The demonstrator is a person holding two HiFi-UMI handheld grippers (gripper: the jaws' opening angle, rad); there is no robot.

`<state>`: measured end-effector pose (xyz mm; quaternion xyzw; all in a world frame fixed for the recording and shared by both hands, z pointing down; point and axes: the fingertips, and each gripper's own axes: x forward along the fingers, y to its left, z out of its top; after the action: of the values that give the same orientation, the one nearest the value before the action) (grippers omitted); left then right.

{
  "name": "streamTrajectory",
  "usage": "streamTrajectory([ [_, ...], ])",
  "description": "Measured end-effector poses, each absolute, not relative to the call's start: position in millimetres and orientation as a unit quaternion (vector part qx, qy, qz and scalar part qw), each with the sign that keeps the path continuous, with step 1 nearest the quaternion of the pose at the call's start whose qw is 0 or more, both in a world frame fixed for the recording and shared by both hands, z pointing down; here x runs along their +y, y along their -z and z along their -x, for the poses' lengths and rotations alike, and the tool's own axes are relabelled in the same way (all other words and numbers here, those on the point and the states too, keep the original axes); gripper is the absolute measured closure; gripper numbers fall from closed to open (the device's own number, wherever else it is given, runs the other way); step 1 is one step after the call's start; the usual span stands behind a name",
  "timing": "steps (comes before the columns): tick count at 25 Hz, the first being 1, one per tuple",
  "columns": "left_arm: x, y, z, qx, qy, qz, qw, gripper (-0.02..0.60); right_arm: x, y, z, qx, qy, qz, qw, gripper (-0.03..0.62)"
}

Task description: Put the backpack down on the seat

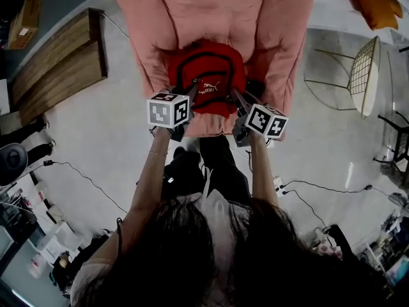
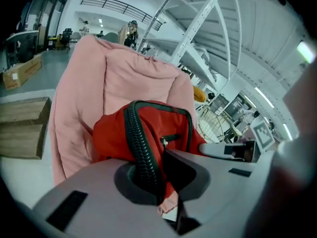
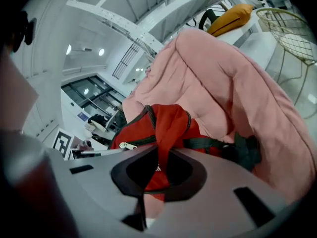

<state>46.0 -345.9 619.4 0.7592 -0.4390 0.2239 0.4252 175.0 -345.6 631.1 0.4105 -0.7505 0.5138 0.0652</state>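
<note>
A person stands facing a soft pink upholstered armchair (image 1: 211,11) and holds a two-jaw gripper in each hand, seen from above. A red fabric backpack with black zips and trim (image 1: 208,75) sits between the chair's padded arms, over the front part of the seat cushion, front pocket upward. It looks to be low on the cushion, though no view shows whether its full weight rests there. The left gripper (image 1: 185,101) has its jaws pressed together on the bag's black ribbed zip edge (image 2: 138,148), near the top left of the bag. The right gripper (image 1: 241,104) pinches a fold of the bag's red cloth (image 3: 161,162) on the opposite side. Gripping at two points, one on each side, likely keeps the bag level and stops it swinging or tipping as it goes down between the arms. A black webbing strap with a buckle (image 3: 233,148) trails off the bag against the chair's pink side cushion. On judgement, the bag seems at or very near its resting place, with only the release left. A gold wire chair (image 1: 364,75) stands well apart on the pale floor to the right.
</note>
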Motion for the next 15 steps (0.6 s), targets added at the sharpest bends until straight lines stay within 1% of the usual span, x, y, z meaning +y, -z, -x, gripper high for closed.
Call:
streamTrajectory([
  [3,-345.6,-658.3,-50.5,-0.418,-0.235,-0.751,0.453,0.537,-340.5,-676.8,-166.8,-0.755,-0.514,-0.387,0.128,0.551],
  [9,-354.6,-705.6,-49.6,-0.397,-0.259,-0.754,0.454,0.537,-347.8,-714.4,-172.2,-0.749,-0.528,-0.384,0.116,0.551],
  [15,-368.3,-755.0,-24.0,-0.416,-0.336,-0.733,0.421,0.537,-362.2,-756.8,-149.5,-0.779,-0.485,-0.362,0.162,0.551],
])
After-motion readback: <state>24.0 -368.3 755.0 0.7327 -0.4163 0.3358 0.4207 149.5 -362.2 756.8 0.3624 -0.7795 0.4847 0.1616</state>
